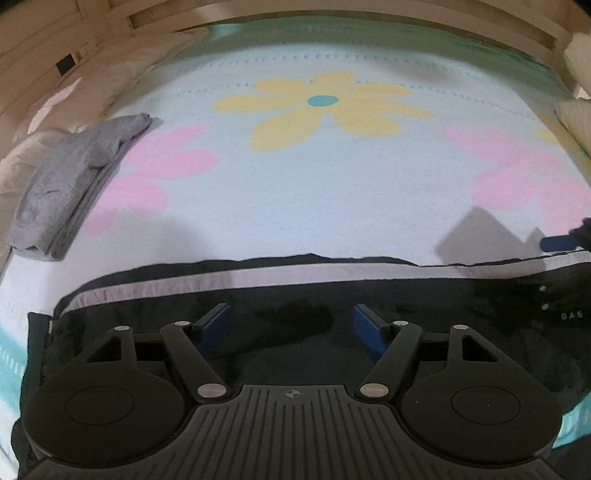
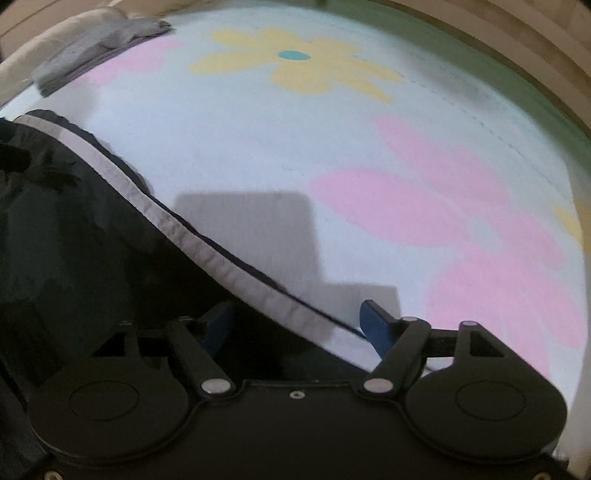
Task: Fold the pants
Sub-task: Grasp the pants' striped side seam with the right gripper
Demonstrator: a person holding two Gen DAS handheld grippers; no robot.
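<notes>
Black pants [image 1: 424, 306] with a grey side stripe [image 1: 295, 275] lie across the near part of a flowered bedsheet. My left gripper [image 1: 290, 325] is open, its blue pads wide apart just above the black fabric. My right gripper [image 2: 295, 325] is open too, straddling the pants' [image 2: 74, 240] striped edge [image 2: 236, 277]; one blue fingertip [image 1: 557, 243] of it shows at the right edge of the left wrist view. Neither gripper holds the cloth.
A folded grey garment [image 1: 70, 184] lies at the far left of the sheet, also in the right wrist view [image 2: 99, 48]. The light blue sheet [image 1: 314, 177] has yellow and pink flowers. A wooden bed frame [image 1: 480, 22] and pale bedding [image 1: 44, 110] border it.
</notes>
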